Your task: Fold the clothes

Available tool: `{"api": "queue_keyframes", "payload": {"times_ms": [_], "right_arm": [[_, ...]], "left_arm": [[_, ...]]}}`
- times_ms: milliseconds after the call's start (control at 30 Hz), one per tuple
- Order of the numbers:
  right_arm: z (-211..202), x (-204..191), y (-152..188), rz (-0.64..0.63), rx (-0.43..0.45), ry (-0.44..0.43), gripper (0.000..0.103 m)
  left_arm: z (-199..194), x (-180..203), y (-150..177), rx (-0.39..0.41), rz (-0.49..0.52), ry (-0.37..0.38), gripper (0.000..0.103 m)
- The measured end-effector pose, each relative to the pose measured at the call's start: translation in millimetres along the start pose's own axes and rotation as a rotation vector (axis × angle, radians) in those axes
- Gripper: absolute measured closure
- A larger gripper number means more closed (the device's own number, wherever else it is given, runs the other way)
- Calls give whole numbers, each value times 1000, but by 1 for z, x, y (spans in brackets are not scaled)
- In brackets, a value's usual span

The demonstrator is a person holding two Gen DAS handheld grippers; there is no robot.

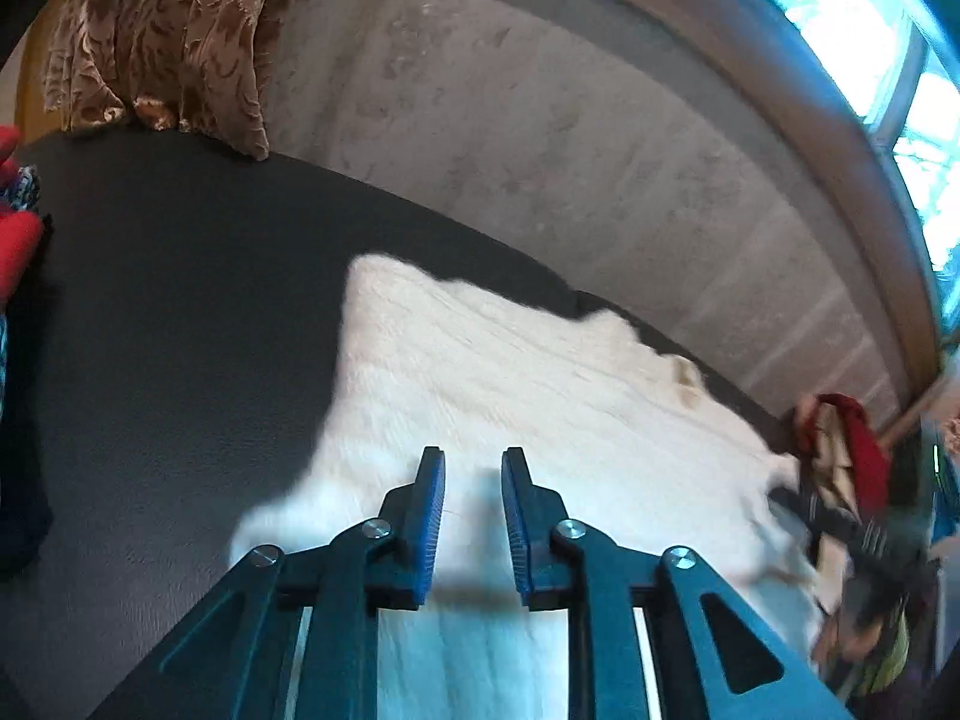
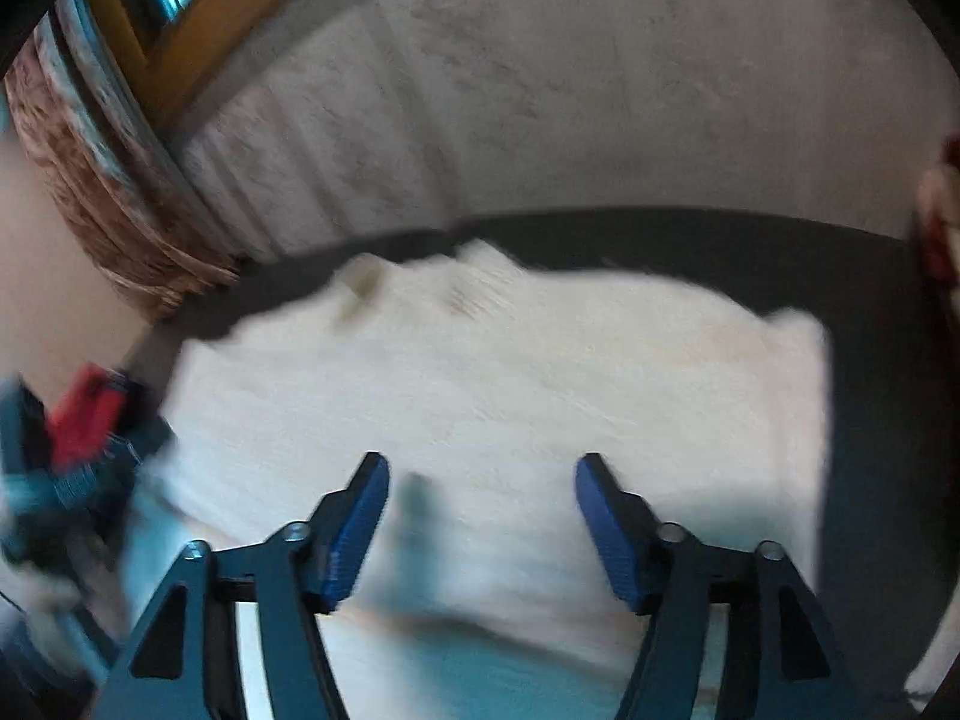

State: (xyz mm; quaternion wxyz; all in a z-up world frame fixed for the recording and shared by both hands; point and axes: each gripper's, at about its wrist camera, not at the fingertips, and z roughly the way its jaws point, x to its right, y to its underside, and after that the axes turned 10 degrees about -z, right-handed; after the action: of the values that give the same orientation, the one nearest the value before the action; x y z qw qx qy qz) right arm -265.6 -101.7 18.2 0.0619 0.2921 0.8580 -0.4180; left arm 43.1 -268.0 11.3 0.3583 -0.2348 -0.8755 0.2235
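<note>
White and fuzzy, the sweater (image 1: 528, 396) lies spread flat on the dark mat (image 1: 180, 312), and it is the landmark for everything else. Right wrist view is smeared by blur, so the sweater (image 2: 480, 384) reads as a pale patch with soft edges; two brownish marks near its far edge could be buttons or a label, hard to tell. A dark smudge between the right fingers can't be made out either.

Left gripper (image 1: 473, 468) hangs over the sweater's near part, fingers a narrow gap apart, nothing between them; whether the tips touch the knit I cannot tell. Right gripper (image 2: 481, 468) is spread wide above the sweater, also empty. Both frames cut the sweater off at the bottom, behind the gripper arms.

Beyond the sweater's far edge rises a grey wall (image 1: 540, 120), with a wooden frame (image 1: 798, 120) and bright window (image 1: 852, 18) above it. Brown patterned curtain (image 1: 168, 30) hangs past the sweater's far left corner. At its right side, in the left view, sits a heap of red and dark clothes (image 1: 852, 480), overlapping the sweater's edge. Red fabric (image 1: 15, 228) is cropped at the frame edge, well to the left of the sweater.
</note>
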Motion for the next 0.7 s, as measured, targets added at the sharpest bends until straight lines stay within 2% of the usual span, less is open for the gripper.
{"api": "queue_keyframes", "payload": {"times_ms": [67, 100, 200, 300, 433, 567, 700], "right_arm": [[16, -15, -26, 9, -16, -193, 0], [32, -24, -42, 6, -44, -307, 0], [93, -54, -82, -8, -167, -484, 0], [150, -85, -114, -63, -305, -548, 0], [208, -116, -126, -139, -529, -571, 0], [246, -154, -125, -175, -707, -751, 0], [261, -143, -135, -27, -553, -793, 0]], "left_arm": [[-4, -3, 7, -8, 22, -6, 82], [-2, -6, 10, -29, 19, -8, 82], [0, -22, 11, -47, -70, 45, 82], [-1, -26, 11, -36, -101, 43, 83], [0, -25, 13, -27, -100, 47, 83], [2, -33, 13, -29, -145, 93, 83], [3, -32, 13, -27, -154, 100, 83]]}}
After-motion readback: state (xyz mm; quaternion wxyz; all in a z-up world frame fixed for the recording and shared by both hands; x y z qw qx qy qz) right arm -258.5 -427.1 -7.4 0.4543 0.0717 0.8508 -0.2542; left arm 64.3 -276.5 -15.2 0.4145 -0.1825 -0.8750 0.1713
